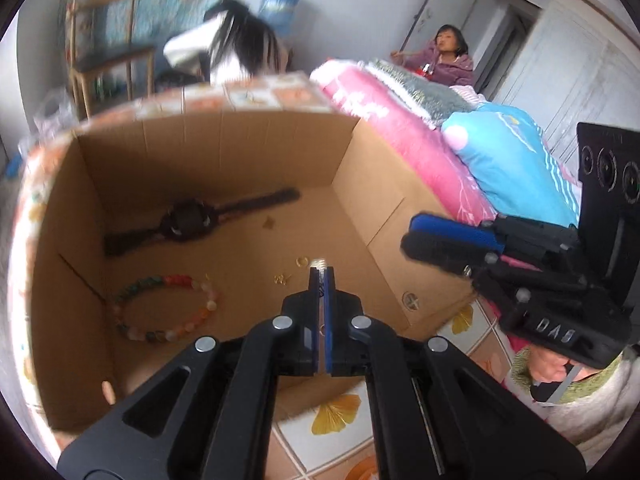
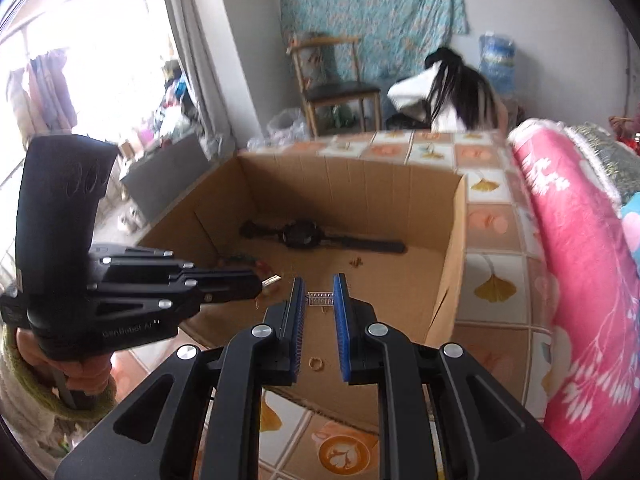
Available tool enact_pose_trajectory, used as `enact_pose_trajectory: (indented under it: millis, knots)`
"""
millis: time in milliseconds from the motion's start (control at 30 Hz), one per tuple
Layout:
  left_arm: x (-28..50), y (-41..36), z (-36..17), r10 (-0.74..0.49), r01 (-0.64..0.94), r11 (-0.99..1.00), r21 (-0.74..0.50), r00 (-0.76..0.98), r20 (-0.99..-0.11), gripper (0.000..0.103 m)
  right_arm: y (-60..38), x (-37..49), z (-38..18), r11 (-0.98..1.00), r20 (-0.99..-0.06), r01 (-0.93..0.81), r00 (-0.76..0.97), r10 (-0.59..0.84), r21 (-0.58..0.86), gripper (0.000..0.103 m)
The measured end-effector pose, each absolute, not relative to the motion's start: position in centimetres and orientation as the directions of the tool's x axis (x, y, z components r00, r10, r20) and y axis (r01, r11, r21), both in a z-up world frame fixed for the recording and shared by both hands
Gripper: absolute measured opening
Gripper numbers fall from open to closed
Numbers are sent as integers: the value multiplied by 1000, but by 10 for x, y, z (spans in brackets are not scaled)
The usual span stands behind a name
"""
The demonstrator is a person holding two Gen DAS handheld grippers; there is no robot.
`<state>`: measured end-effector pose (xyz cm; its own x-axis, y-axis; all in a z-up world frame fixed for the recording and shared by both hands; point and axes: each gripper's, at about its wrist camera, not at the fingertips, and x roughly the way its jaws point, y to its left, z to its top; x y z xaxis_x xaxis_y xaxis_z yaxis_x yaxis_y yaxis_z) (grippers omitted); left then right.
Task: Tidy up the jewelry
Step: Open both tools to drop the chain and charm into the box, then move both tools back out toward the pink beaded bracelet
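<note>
The left gripper (image 1: 321, 270), jaws pressed together on a small silver clip (image 1: 319, 263), hovers over the cardboard box (image 1: 360, 216) at centre frame. The right gripper (image 2: 320, 294), jaws apart, frames a silver hairpin (image 2: 320, 300) crosswise; whether they grip it, I cannot tell.

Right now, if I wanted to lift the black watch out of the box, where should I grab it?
The black watch lies flat on the floor of the cardboard box, both straps stretched out. I would pinch one strap across its narrow width, close to the face, coming straight down from above, since the box walls block the sides.
</note>
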<state>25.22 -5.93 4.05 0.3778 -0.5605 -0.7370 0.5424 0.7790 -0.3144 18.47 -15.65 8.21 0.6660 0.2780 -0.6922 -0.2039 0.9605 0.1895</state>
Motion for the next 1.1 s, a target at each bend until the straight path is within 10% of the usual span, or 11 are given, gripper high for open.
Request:
enact_pose_trajectory:
  millis: [467,800,1100]
  knots:
    - [232,-23,55,-523,477,829,-293,477,-706,33,-198,156,108,963,-607,-112,756,243,246,30]
    - [170,49,81,-400,368,908,-199,621,-674,78,-201,102,118,915,-526,-200,766,369,352,35]
    - [139,85,26,-259,221,962,-158,576,-775,80,-99,100,44,833,-630,-365,545,553,416,36]
